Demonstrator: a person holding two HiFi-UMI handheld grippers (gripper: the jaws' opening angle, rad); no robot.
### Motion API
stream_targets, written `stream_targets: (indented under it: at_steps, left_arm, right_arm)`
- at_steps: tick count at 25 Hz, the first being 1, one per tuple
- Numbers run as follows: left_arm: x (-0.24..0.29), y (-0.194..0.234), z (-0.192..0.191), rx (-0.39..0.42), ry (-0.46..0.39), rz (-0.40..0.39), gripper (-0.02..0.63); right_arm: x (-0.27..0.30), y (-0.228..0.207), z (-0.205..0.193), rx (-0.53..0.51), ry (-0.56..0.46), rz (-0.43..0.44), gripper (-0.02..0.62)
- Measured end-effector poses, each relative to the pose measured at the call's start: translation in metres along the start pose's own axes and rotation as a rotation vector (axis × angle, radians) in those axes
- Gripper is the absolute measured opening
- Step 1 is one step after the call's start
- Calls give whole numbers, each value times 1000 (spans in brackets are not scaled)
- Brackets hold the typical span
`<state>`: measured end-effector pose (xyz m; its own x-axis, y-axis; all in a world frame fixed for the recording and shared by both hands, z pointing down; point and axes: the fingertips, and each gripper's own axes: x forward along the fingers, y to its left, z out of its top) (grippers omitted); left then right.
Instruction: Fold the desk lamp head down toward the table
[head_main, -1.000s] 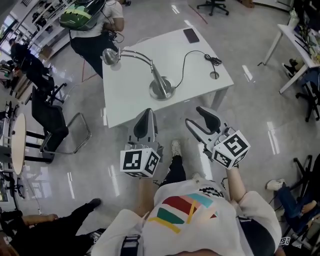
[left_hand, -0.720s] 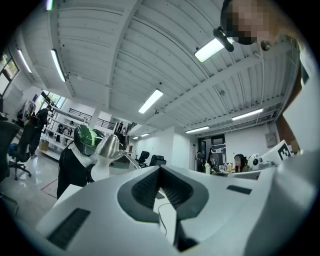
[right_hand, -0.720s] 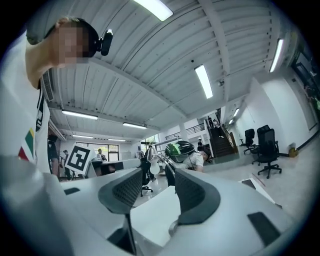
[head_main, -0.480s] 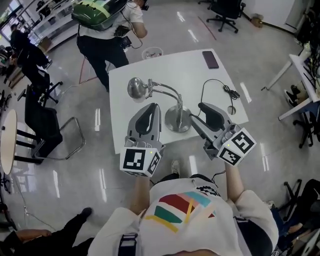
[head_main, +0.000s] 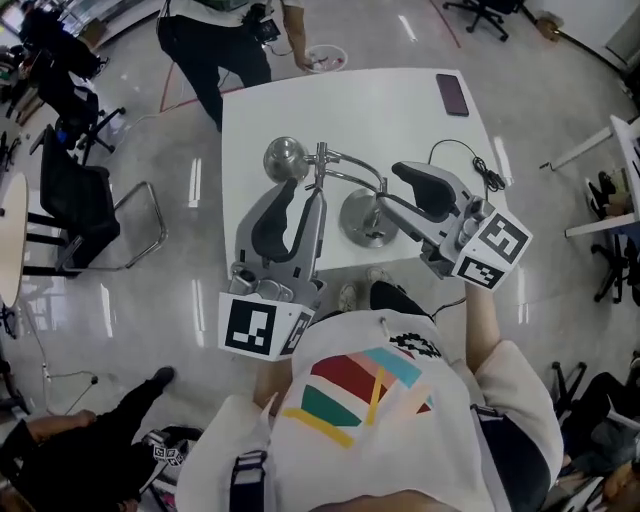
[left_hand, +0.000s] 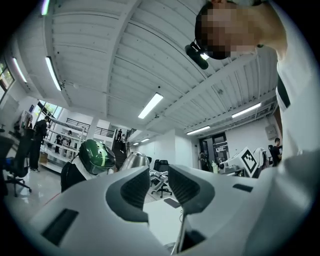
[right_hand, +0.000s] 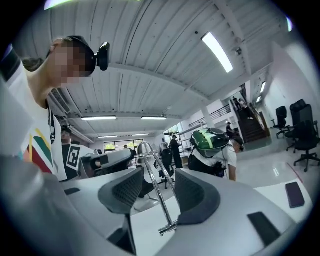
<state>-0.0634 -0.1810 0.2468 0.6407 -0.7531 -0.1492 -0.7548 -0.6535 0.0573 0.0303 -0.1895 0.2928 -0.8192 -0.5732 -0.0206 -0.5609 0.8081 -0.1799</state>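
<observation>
A chrome desk lamp stands on the white table (head_main: 380, 110), its round head (head_main: 285, 158) raised at the left and its base (head_main: 362, 222) near the front edge. My left gripper (head_main: 305, 188) hovers just before the head, jaws opening with nothing between them. In the left gripper view the head (left_hand: 132, 160) shows beyond the left jaw of that gripper (left_hand: 159, 172). My right gripper (head_main: 390, 185) comes in from the right at the lamp's stem. In the right gripper view the thin arm rods (right_hand: 162, 200) run up through the gap of the open gripper (right_hand: 159, 175), and the pads stay clear of them.
A dark phone (head_main: 452, 94) lies at the table's far right corner, and the lamp's black cable (head_main: 470, 160) loops along the right edge. A person (head_main: 230, 30) stands behind the table. A black chair (head_main: 75, 210) is at the left.
Both grippers have moved forward over the table's front edge up to the lamp. The left jaws, together before, have parted.
</observation>
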Motion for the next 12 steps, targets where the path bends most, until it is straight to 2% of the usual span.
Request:
stream_targets:
  at_steps: [6, 10, 12]
  left_arm:
    - [9, 4, -3, 79, 50, 54, 146]
    - [15, 5, -4, 75, 64, 85, 146]
    - [22, 2, -8, 93, 97, 97, 144]
  right_arm:
    - [33, 4, -1, -27, 140, 252, 206]
    - [47, -1, 1, -153, 158, 275, 206]
    - [47, -1, -1, -167, 180, 301, 206]
